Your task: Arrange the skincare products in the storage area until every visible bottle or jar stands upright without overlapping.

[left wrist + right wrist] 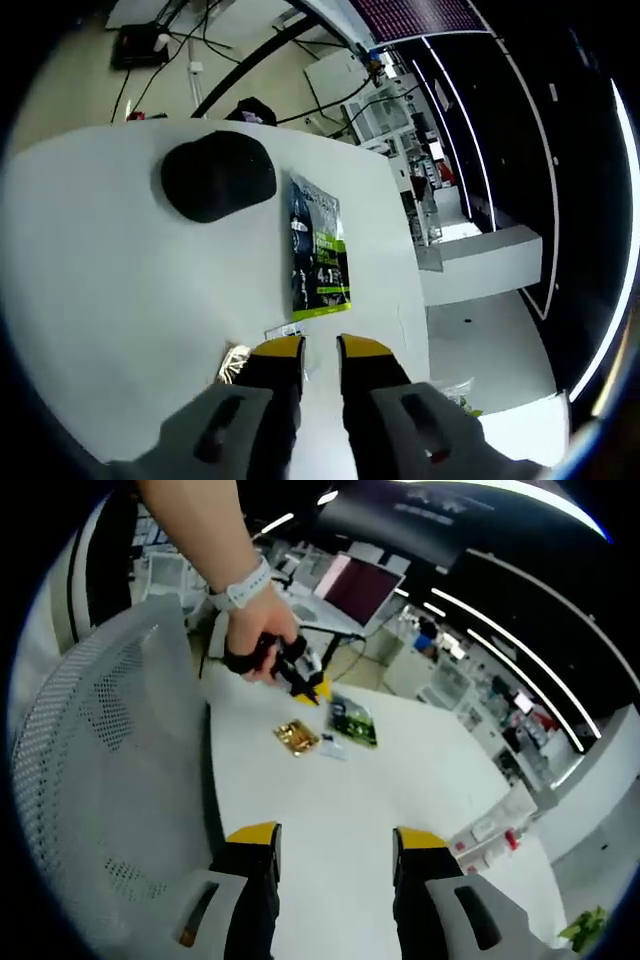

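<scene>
Looking along the left tongs: jaws parted by a narrow gap, nothing pinched between. Just ahead of the tips, flat on the white bench, a dark sachet with a green label, long axis running straight away from the tongs, near end almost at the jaw tips. Beyond and to the left of the sachet, a black rounded lump, apart from it. Beside the left jaw, a small gold packet, partly hidden.

Looking along the right tongs: jaws spread wide, empty, low over the near bench edge. Well ahead, a hand holding the left tongs just above the gold packet, the green sachet and a small pale sachet, all three lying flat and close together. Off to the right, near the bench edge, some small pink and white boxes, too small to tell more. To the left, a white mesh chair.

Cannot make out any bottle or jar. Judging from this: left tongs far nearer the sachets, so likely the ones to grip; with the dark sachet lengthwise to the jaws, probably calls for closing across its narrow width
</scene>
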The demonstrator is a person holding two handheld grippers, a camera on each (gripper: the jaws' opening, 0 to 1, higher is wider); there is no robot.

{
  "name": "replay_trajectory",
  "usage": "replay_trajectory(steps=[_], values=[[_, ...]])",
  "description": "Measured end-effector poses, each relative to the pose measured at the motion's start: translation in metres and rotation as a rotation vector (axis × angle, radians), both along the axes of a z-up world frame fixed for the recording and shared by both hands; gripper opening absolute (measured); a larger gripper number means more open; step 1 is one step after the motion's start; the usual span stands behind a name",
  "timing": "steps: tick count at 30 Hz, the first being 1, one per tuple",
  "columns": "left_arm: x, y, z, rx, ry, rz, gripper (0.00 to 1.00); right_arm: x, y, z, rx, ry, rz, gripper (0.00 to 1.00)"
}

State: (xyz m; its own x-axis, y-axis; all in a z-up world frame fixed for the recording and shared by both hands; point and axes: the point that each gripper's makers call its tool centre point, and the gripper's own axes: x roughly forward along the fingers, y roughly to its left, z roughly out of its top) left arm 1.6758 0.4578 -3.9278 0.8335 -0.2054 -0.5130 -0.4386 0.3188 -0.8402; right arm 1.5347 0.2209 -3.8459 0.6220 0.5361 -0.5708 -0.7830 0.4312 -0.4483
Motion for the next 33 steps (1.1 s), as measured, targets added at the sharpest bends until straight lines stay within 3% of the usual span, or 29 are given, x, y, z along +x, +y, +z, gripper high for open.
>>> replay_trajectory(steps=[8, 13, 15, 18, 22, 25, 28, 31, 33], values=[[0.024, -0.003, -0.014, 0.016, 0.01, -0.044, 0.25, 0.0, -0.001, -0.006, -0.005, 0.032, -0.01, 0.44], [0.031, -0.009, -0.019, -0.004, 0.045, -0.052, 0.27, 0.0, -0.001, -0.01, -0.017, 0.052, -0.011, 0.43], [0.033, -0.008, -0.03, -0.023, 0.069, -0.042, 0.27, 0.0, -0.002, -0.012, -0.018, 0.064, -0.018, 0.43], [0.036, -0.008, -0.04, 0.0, 0.087, -0.053, 0.18, 0.001, -0.003, -0.014, -0.017, 0.082, -0.027, 0.43], [0.034, -0.014, -0.051, 0.097, 0.132, -0.083, 0.2, 0.001, -0.005, -0.018, -0.025, 0.1, -0.037, 0.42], [0.035, -0.012, -0.064, 0.137, 0.178, -0.104, 0.11, 0.001, -0.006, -0.02, -0.03, 0.114, -0.042, 0.42], [0.033, -0.009, -0.069, 0.143, 0.192, -0.093, 0.06, 0.0, -0.006, -0.022, -0.036, 0.121, -0.04, 0.41], [0.032, -0.008, -0.065, 0.149, 0.19, -0.109, 0.05, 0.0, -0.007, -0.024, -0.043, 0.128, -0.043, 0.39], [0.039, -0.007, -0.054, 0.128, 0.126, -0.102, 0.05, 0.0, -0.008, -0.024, -0.044, 0.133, -0.048, 0.39]])
